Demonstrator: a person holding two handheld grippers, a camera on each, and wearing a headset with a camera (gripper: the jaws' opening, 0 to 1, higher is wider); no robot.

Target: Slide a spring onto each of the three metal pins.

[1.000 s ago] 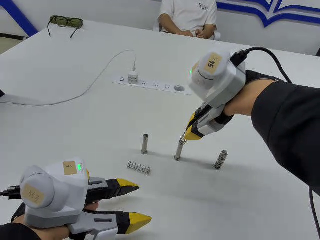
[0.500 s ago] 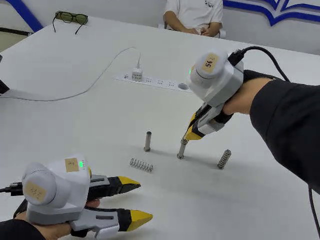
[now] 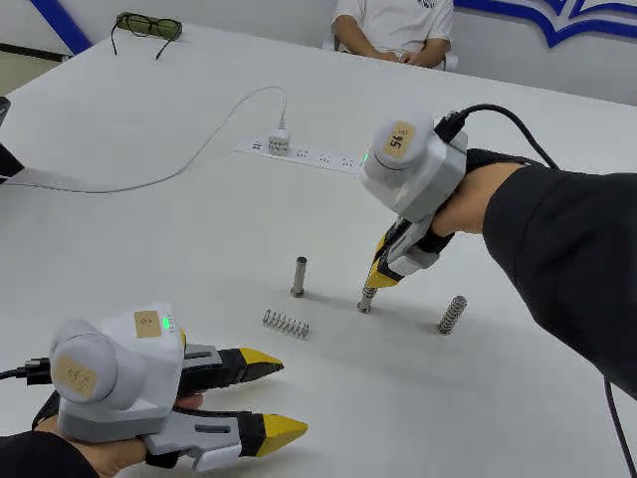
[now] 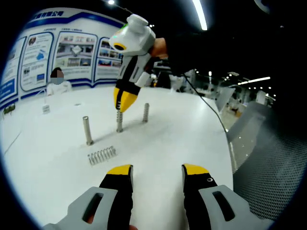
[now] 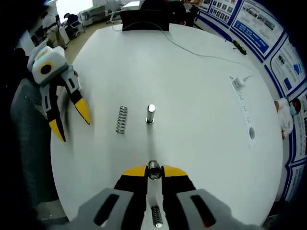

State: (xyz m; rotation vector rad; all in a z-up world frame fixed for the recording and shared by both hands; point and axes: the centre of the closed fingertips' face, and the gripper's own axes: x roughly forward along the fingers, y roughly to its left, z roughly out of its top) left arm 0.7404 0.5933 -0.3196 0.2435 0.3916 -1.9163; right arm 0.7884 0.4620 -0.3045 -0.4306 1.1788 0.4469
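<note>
While the right gripper (image 3: 376,281), clenched on a spring (image 5: 153,169), seats it on the middle pin (image 3: 366,301), the left gripper (image 3: 274,398) idles released; next, probably, comes the loose spring (image 3: 286,323) left of that pin.

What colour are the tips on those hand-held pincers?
Yellow, clearest on the left gripper in the left gripper view.

A power strip (image 3: 309,156) lies on the white table (image 3: 149,239), a white charger (image 3: 280,142) plugged into it. Dark glasses (image 3: 147,26) rest near the far edge; a person (image 3: 398,22) sits beyond.
</note>
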